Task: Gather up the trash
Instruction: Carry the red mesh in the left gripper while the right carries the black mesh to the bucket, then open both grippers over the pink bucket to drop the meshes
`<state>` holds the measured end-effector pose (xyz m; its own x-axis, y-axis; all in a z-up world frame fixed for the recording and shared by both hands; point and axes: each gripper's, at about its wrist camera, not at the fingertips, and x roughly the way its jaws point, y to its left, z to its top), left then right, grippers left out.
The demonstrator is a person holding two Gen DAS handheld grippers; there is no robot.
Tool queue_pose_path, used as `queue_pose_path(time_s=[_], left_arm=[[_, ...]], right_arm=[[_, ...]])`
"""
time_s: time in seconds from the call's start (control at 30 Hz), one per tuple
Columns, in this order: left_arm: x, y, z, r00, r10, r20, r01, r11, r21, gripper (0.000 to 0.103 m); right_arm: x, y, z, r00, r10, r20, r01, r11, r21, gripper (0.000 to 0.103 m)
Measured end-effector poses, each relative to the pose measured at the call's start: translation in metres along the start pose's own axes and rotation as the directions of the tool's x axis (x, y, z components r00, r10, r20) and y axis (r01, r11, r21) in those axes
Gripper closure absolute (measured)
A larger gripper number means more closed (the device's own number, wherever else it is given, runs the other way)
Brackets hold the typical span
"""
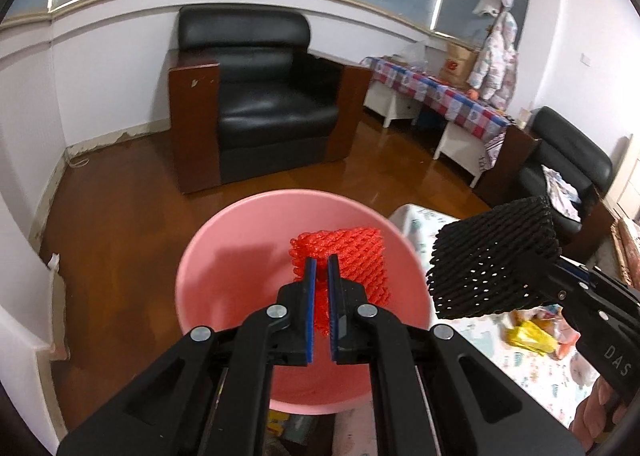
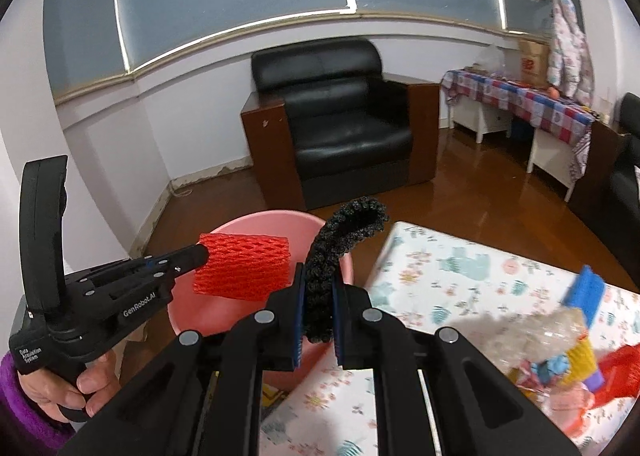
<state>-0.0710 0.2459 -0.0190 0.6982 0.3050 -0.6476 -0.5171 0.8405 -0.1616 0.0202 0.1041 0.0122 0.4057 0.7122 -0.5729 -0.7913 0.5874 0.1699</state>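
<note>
My left gripper (image 1: 322, 262) is shut on a red foam net sleeve (image 1: 352, 256) and holds it over the pink basin (image 1: 224, 268). From the right wrist view the same red sleeve (image 2: 244, 268) hangs above the basin (image 2: 248, 224). My right gripper (image 2: 319, 272) is shut on a black foam net sleeve (image 2: 336, 240), held beside the basin's right rim. In the left wrist view the black sleeve (image 1: 494, 260) hangs over the table edge, right of the basin.
A table with a patterned cloth (image 2: 460, 268) holds a pile of wrappers and bags (image 2: 568, 352); a yellow wrapper (image 1: 528, 336) lies on it. A black armchair (image 1: 260, 96) stands on the wood floor behind the basin. A side table with a checked cloth (image 1: 440, 92) stands at the right.
</note>
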Motion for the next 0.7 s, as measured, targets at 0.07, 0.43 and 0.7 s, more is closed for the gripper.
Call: queue_pose_path(time_s=[0.07,0.43,0.7], left_arm=[[0.005,0.006,-0.001,1.000,0.013,-0.010,-0.013,1.000,-0.005,0.098],[0.028,0.031,-0.010,0.996,0.068,-0.057,-0.070,0.997,-0.030,0.098],[0.038,0.044,-0.012,0.995,0.038,-0.095,-0.044,0.997,-0.058,0.084]], right_arm=[[0.016,0.007,0.001,1.000,0.008,-0.024,-0.009,1.000,-0.013,0.092],[0.081,0.034,-0.007,0.992,0.015,-0.128,-0.022,0.998,-0.053,0.092],[0.099,0.033,-0.013,0.987,0.005,-0.158,-0.012,0.999,-0.041,0.078]])
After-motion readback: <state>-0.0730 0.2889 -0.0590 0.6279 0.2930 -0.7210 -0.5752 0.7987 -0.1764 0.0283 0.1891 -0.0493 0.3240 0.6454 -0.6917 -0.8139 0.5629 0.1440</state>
